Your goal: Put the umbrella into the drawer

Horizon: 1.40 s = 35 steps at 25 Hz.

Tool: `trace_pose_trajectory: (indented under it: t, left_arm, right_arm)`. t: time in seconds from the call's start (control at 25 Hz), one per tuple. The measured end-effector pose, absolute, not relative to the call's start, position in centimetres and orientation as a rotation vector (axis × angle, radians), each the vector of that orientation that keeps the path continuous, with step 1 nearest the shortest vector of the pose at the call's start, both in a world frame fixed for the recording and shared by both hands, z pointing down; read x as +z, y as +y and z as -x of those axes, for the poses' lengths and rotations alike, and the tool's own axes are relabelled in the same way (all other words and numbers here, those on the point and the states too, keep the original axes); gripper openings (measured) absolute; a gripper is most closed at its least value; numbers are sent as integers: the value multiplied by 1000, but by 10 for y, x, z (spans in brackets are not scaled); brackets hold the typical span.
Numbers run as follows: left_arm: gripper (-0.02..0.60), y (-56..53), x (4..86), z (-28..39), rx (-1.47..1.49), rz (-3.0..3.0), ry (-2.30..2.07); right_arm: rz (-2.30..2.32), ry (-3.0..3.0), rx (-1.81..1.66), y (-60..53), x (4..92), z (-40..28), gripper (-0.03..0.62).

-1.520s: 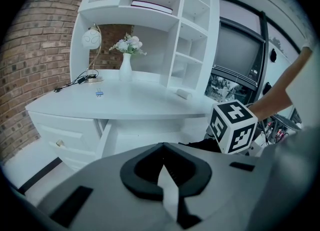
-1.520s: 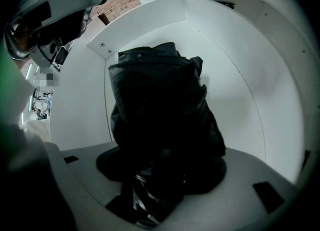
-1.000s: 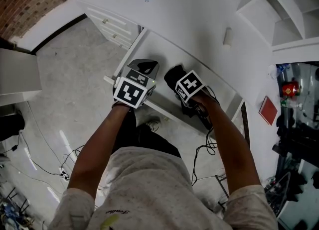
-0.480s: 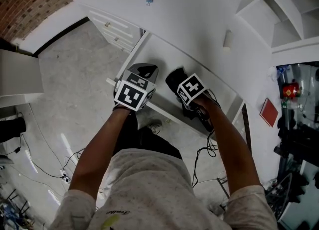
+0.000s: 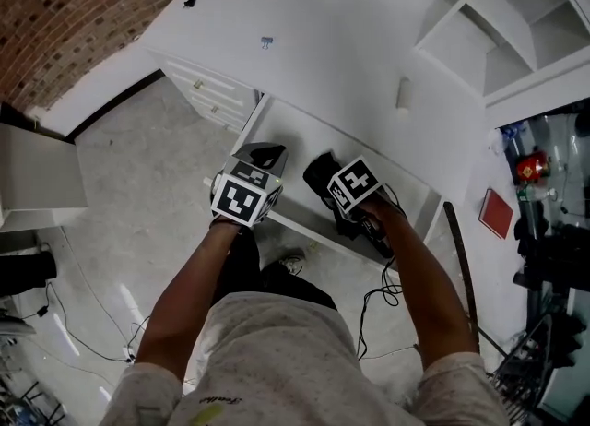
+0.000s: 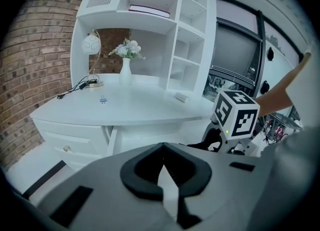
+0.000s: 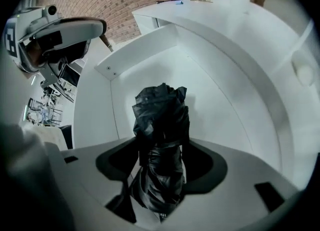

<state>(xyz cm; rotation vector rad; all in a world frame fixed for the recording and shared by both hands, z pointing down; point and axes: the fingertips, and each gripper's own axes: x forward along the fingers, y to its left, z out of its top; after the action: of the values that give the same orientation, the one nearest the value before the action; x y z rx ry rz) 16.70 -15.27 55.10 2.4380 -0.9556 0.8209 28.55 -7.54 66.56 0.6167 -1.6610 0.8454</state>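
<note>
A white worktop (image 5: 350,37) is running along a brick wall (image 5: 74,9) above a pale glossy floor (image 5: 129,212), and a white drawer (image 5: 293,131) is standing pulled out from under it.

The umbrella (image 7: 161,125) is folded into a short, thick bundle of black, crinkled fabric with loose creased folds bunching at its far end. It is pointing away from the right gripper (image 7: 162,147) and hanging over the bare white inside of the drawer, between its side walls. I cannot tell whether its far end is touching the drawer's bottom.

The right gripper's fingers (image 7: 202,164) are clamping the bundle from both sides, with the dark pads pressing into the fabric around its lower half. The crumpled upper part is sticking out well past the fingertips.

The left gripper (image 6: 162,150) is hovering just beside the right one, over the drawer's front left corner. Its fingers (image 6: 140,171) are meeting at the tips and gripping nothing, and only a thin pale sliver is showing between them further back.

Further out on the worktop, a small blue clip (image 6: 102,100) is lying in the open. A white vase (image 6: 125,72) of flowers and a lamp (image 6: 91,45) are standing near the wall. A white shelf unit (image 6: 192,40) is rising at the back.
</note>
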Motion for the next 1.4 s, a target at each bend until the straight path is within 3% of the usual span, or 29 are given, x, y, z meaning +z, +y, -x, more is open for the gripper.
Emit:
trace_pose_trajectory:
  t: [1.4]
  left_arm:
    - [-3,-193,418,-177,729,-2672,-908]
  right_arm:
    - [-1385,-2066,841,-152,450,-271,231]
